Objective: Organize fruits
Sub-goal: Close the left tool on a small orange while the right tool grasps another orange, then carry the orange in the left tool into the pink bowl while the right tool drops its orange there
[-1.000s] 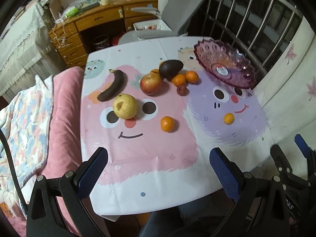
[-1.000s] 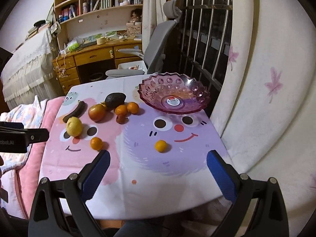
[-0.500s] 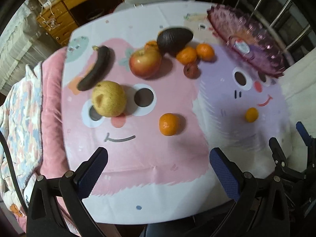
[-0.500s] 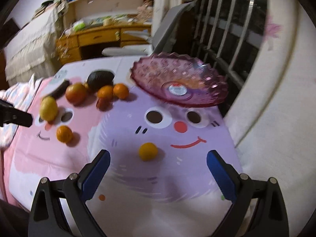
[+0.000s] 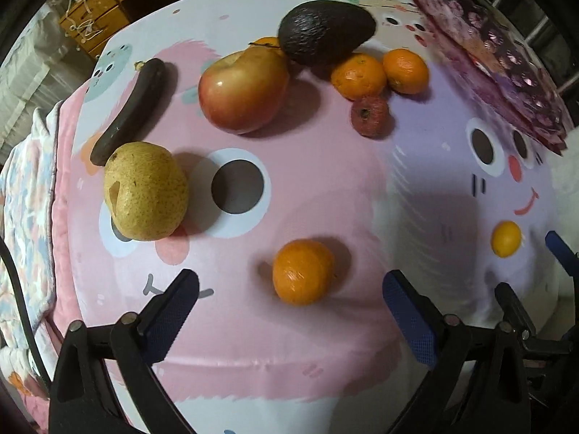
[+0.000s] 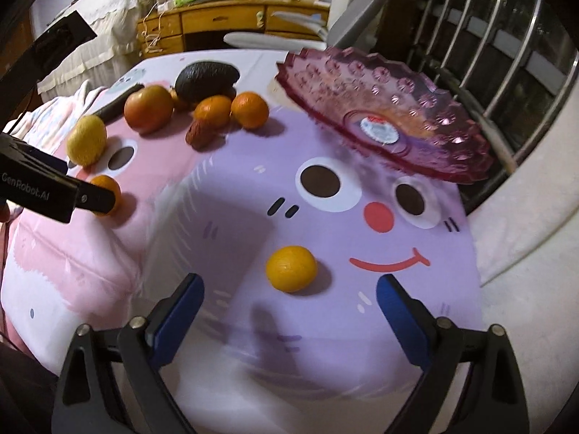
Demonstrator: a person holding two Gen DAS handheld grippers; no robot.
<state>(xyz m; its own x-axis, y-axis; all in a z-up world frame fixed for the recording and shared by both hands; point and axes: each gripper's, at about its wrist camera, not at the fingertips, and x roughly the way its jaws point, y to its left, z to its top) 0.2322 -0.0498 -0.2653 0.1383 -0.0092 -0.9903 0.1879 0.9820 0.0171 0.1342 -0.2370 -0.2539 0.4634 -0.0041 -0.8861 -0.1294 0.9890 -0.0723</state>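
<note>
Fruit lies on a cartoon tablecloth. In the left wrist view my left gripper (image 5: 289, 311) is open, with a tangerine (image 5: 303, 271) just ahead between its fingers. Beyond it lie a yellow pear (image 5: 146, 191), a dark banana (image 5: 130, 108), an apple (image 5: 243, 92), an avocado (image 5: 325, 32), two tangerines (image 5: 380, 72) and a small red fruit (image 5: 370, 115). In the right wrist view my right gripper (image 6: 289, 307) is open, with a small yellow-orange citrus (image 6: 291, 268) just ahead between its fingers. The pink glass bowl (image 6: 416, 108) stands empty at the back right.
The table (image 6: 416, 289) ends at a white curtain on the right and a pink bed cover (image 5: 65, 144) on the left. A grey chair (image 6: 362, 25) and a wooden desk (image 6: 224, 21) stand behind the table. The left gripper's body (image 6: 47, 188) shows at the right view's left edge.
Both grippers have moved forward and down toward the table. The tangerine and the small citrus now sit close between the open fingers. No fruit has moved.
</note>
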